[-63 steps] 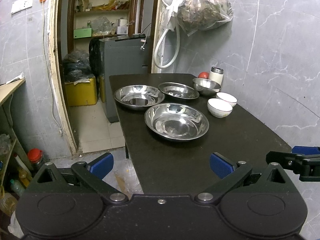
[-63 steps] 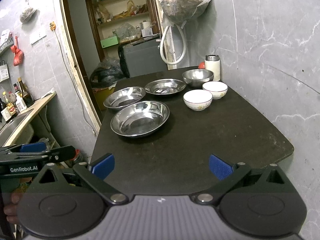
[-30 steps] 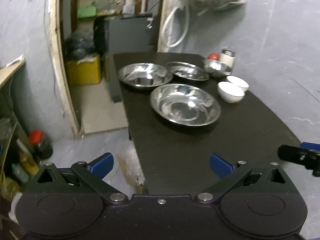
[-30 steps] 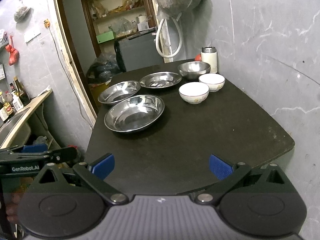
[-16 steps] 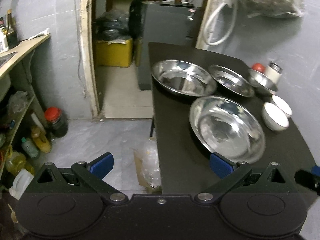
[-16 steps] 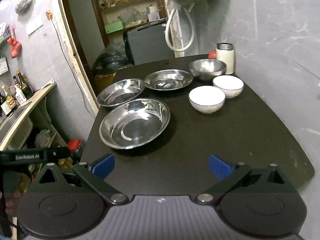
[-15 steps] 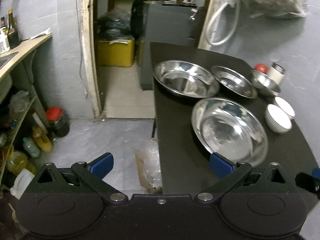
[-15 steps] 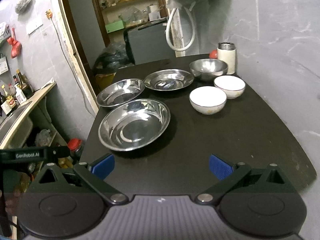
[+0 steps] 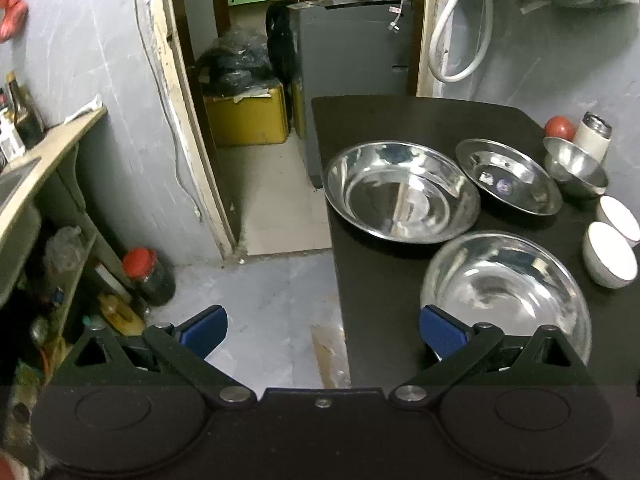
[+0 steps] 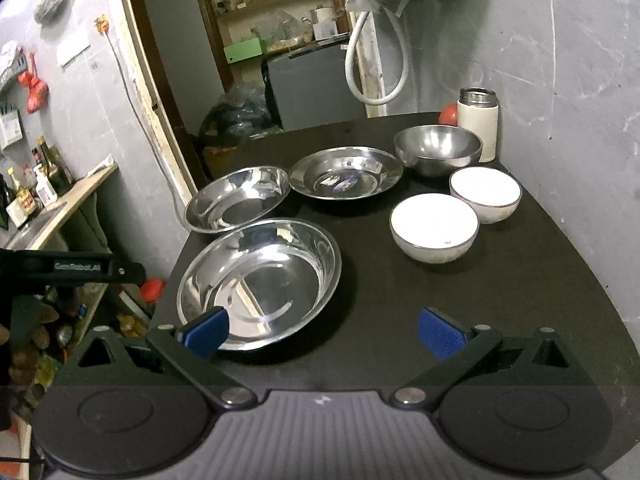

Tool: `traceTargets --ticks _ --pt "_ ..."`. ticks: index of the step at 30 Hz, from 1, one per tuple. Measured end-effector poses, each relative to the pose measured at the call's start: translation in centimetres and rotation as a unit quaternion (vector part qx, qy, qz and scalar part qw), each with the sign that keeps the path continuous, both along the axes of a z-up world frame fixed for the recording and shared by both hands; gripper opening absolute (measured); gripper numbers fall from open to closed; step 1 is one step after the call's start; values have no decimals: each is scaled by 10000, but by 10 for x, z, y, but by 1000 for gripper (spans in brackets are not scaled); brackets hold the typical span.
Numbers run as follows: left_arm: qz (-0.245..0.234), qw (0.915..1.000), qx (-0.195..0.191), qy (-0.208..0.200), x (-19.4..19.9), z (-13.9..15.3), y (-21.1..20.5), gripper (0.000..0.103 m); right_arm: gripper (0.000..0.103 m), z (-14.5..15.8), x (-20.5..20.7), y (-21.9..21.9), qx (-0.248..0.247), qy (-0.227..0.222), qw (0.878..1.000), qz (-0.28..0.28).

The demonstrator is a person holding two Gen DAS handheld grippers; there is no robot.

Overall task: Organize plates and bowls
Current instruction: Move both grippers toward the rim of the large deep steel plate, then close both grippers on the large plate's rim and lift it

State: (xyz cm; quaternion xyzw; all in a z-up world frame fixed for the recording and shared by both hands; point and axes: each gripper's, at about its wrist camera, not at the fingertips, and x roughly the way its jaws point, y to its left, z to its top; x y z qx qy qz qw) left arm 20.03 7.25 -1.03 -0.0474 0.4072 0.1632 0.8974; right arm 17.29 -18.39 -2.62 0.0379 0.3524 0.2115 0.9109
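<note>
Both the left tongs (image 9: 323,328) and right tongs (image 10: 323,330) gape wide and empty, the nearest steel plate (image 10: 259,282) lying on the counter (image 10: 520,300) just ahead, between them, nearer the left.

Grey marbled walls (image 10: 560,60), dark table (image 10: 500,300) w/ a doorway (image 9: 240,80) behind (cluttered shelves (image 10: 256,4) inside), grey floor (image 9: 272,300).
</note>
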Motion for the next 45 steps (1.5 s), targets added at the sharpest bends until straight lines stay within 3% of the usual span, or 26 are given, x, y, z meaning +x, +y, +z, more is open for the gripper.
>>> traceTargets --ticks 6,13,19,24,34,45 --pt "-212 9997 116 -35 33 4 24 102 103 -6 2 -5 205 168 9993 -263" --pt "-806 9962 260 -181 81 -1 53 102 103 -13 4 8 254 286 9972 -642" --pt "-1827 9816 328 -455 110 -7 66 102 103 -10 21 33 429 316 9941 -946" --pt "-2295 9721 178 -461 135 -18 75 102 103 -6 44 62 586 148 9912 -1178" --pt "-2110 9756 -577 -192 157 -43 103 97 99 -11 97 104 800 11 9884 -1289" --pt "-1998 9705 -1336 -163 165 -53 115 67 88 -28 142 136 944 290 9889 -1112"
